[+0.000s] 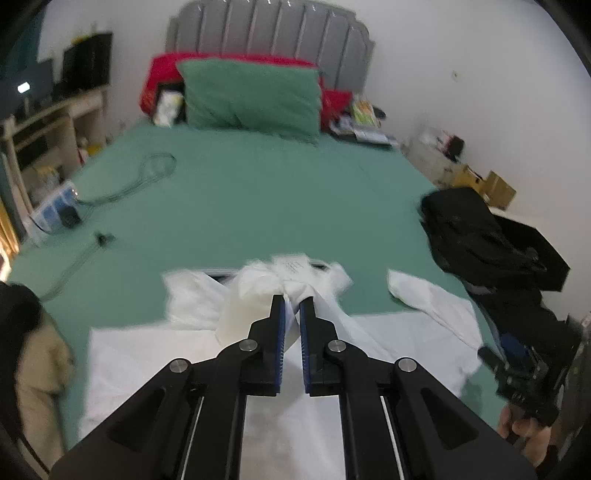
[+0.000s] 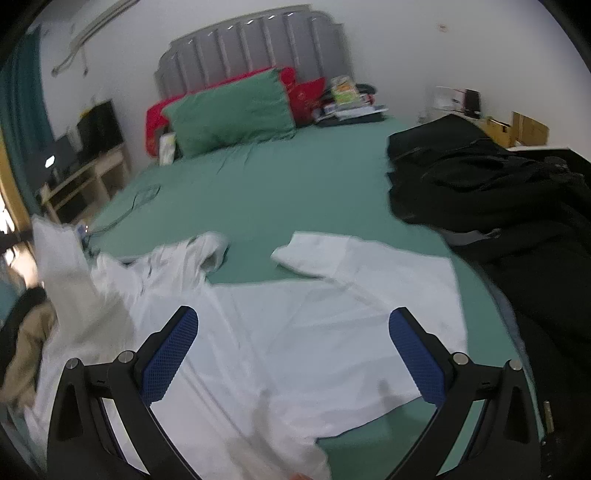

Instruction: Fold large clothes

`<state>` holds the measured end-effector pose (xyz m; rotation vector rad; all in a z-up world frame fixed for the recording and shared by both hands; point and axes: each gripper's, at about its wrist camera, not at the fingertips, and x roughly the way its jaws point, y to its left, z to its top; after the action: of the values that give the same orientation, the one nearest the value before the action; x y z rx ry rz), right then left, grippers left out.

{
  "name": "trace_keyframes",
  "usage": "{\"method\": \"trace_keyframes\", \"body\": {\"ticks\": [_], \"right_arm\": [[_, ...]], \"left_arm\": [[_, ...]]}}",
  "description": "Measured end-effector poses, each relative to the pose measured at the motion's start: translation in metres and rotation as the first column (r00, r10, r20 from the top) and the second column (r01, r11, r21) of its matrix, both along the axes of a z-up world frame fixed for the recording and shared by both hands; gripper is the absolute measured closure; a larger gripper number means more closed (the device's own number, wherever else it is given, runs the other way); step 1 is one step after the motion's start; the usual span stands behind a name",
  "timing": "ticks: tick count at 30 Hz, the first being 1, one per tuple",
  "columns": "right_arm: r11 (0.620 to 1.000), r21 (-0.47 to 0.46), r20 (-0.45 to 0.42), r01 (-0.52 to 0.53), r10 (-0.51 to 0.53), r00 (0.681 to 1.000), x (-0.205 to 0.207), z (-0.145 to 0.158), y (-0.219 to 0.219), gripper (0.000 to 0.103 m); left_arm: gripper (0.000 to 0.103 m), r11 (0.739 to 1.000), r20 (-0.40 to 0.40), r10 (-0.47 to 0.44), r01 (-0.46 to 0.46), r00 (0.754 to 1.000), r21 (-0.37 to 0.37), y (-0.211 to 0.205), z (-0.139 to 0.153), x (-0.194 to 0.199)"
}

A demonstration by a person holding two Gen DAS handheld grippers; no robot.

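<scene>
We see the white shirt (image 2: 295, 332) spread on the green bedsheet (image 1: 258, 192) at the near end of the bed. Our left gripper (image 1: 291, 301) is clamped on a bunched part of its fabric and lifts it off the sheet. Our right gripper (image 2: 293, 332) hangs over the body of the shirt with its blue pads (image 2: 171, 354) wide apart, holding nothing. One sleeve (image 2: 314, 254) lies flat toward the right.

A pile of black clothes (image 2: 480, 177) sits on the right side of the bed, just beside that sleeve. A green pillow (image 1: 251, 98) leans on a red one (image 1: 162, 74) at the grey headboard (image 1: 269, 33). A cable (image 1: 147, 173) and a power strip (image 1: 55, 210) lie on the left of the sheet. A cardboard box (image 1: 495, 186) stands past the black pile; its contents are hidden.
</scene>
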<state>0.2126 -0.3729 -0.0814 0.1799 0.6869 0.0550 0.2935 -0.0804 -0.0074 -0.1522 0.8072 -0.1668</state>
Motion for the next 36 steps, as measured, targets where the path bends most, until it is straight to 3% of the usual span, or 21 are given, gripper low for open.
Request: {"method": "trace_keyframes", "body": {"ticks": [2, 4, 6, 9, 12, 15, 18, 21, 24, 27, 31, 36], "right_arm": [[0.999, 0.023, 0.004, 0.037, -0.037, 0.999, 0.002, 0.002, -0.012, 0.001], [0.996, 0.052, -0.023, 0.066, -0.065, 0.998, 0.007, -0.002, -0.020, 0.001], [0.993, 0.088, -0.063, 0.074, -0.069, 0.996, 0.014, -0.011, -0.021, 0.001], [0.992, 0.119, -0.118, 0.032, -0.018, 0.993, 0.025, -0.029, -0.003, 0.001], [0.994, 0.105, -0.163, -0.041, 0.057, 0.985, 0.032, -0.049, 0.025, 0.001], [0.991, 0.093, -0.227, -0.095, 0.114, 0.967, 0.039, -0.074, 0.054, 0.002], [0.990, 0.059, -0.268, -0.126, 0.137, 0.954, 0.046, -0.090, 0.077, 0.016], [0.983, 0.005, -0.275, -0.182, 0.176, 0.945, 0.053, -0.096, 0.099, 0.025], [0.971, -0.117, -0.316, -0.210, 0.164, 0.935, 0.057, -0.106, 0.116, 0.027], [0.971, -0.178, -0.283, -0.159, 0.104, 0.953, 0.055, -0.096, 0.097, 0.027], [0.961, -0.265, -0.226, -0.080, 0.019, 0.974, 0.083, -0.070, 0.049, 0.026], [0.933, -0.329, -0.271, -0.145, 0.054, 0.961, 0.138, -0.076, 0.030, 0.026]], "left_arm": [[0.086, 0.998, -0.069, -0.048, 0.045, 0.996, -0.051, -0.013, -0.021, 0.006], [0.053, 0.987, -0.138, -0.121, 0.105, 0.983, -0.121, -0.020, -0.044, 0.007], [0.045, 0.980, -0.151, -0.164, 0.144, 0.975, -0.137, -0.017, -0.061, -0.001], [0.045, 0.988, -0.152, -0.139, 0.126, 0.979, -0.092, 0.017, -0.077, -0.012], [0.045, 1.000, -0.087, 0.008, -0.009, 0.996, -0.011, 0.083, -0.082, -0.025], [0.045, 0.989, -0.048, 0.111, -0.106, 0.993, 0.101, 0.127, -0.096, -0.028], [0.045, 0.970, -0.084, 0.172, -0.154, 0.982, 0.186, 0.156, -0.116, -0.014], [0.045, 0.958, -0.078, 0.172, -0.148, 0.982, 0.247, 0.164, -0.125, -0.008], [0.045, 0.956, -0.138, 0.208, -0.171, 0.968, 0.240, 0.176, -0.139, 0.000], [0.045, 0.962, -0.167, 0.221, -0.187, 0.961, 0.200, 0.180, -0.146, 0.001], [0.045, 0.958, -0.146, 0.241, -0.211, 0.959, 0.196, 0.188, -0.139, 0.002], [0.045, 0.942, -0.085, 0.244, -0.216, 0.966, 0.258, 0.194, -0.126, 0.002]]}}
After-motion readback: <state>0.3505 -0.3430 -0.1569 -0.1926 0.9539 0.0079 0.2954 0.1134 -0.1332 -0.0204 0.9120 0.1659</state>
